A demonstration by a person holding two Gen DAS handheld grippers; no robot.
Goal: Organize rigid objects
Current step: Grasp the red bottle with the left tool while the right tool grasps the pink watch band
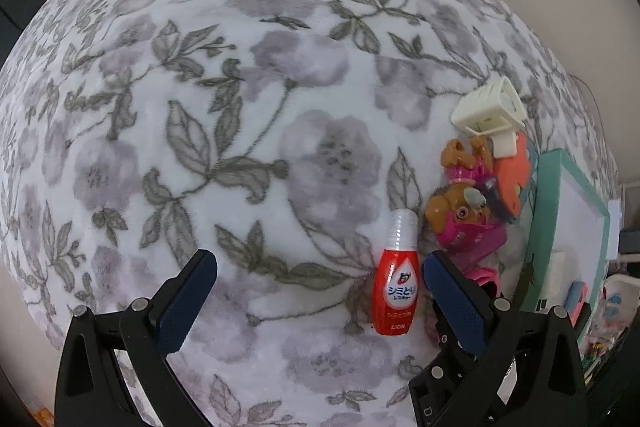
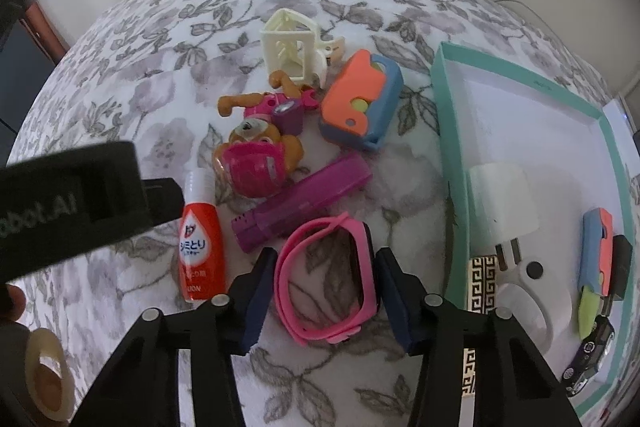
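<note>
Right wrist view first, biggest stuff down to smallest. Everything sits on a floral blanket (image 2: 132, 99), a soft surface, could be a bed but I can't say for sure. Off to the right is a teal-rimmed box (image 2: 450, 131), and it's obviously the collection spot: a white plug adapter (image 2: 502, 205), an orange and blue folding toy (image 2: 596, 251) and a small dark toy car (image 2: 590, 359) already lie in it.

Loose pile still on the blanket: orange and blue toy (image 2: 362, 103), cream plastic frame (image 2: 290, 45), pup figure in pink (image 2: 256, 151), purple case (image 2: 304, 201), red stain remover bottle (image 2: 200, 247).

The right tool (image 2: 326, 287) has its fingers spread on either side of the pink watch (image 2: 330, 267), not pinching it yet. Looks like that's the next pick, since it's the closest item and a short hop from the box. The band is a floppy loop, so squeezing the watch body seems safer to me.

Left wrist view: left tool (image 1: 316, 291) is wide open with nothing in it, the bottle lying inside its right finger. Could be lining up on that, just my guess.
</note>
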